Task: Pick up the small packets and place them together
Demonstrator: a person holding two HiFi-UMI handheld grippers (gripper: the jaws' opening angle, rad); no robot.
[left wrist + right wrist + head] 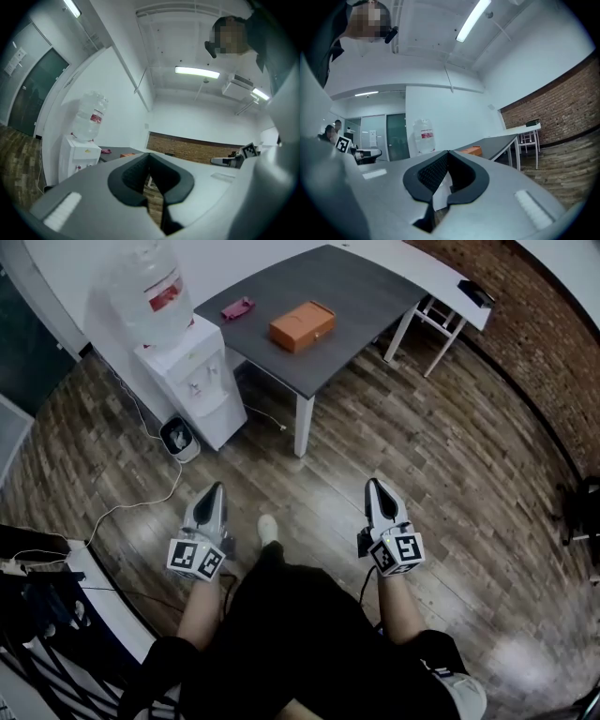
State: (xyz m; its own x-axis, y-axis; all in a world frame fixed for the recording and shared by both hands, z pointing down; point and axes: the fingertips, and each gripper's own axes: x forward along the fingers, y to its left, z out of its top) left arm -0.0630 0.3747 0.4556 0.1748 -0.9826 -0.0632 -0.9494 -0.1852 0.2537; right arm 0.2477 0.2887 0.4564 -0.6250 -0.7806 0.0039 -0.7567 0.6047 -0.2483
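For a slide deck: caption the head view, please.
Left gripper and right gripper, shut and empty, face a grey table with an orange box and pink packet.

Table (pixel 366 287) is topped in dark grey with white legs. Box (pixel 302 325) is coloured orange, packet (pixel 237 307) pink. Water cooler (pixel 199 381) is done in white, bottle label (pixel 167 296) red. Floor (pixel 469 456) is laid in brown wood planks. Black-and-white square patterns are worn by the left gripper (pixel 218 487) and right gripper (pixel 373 483).
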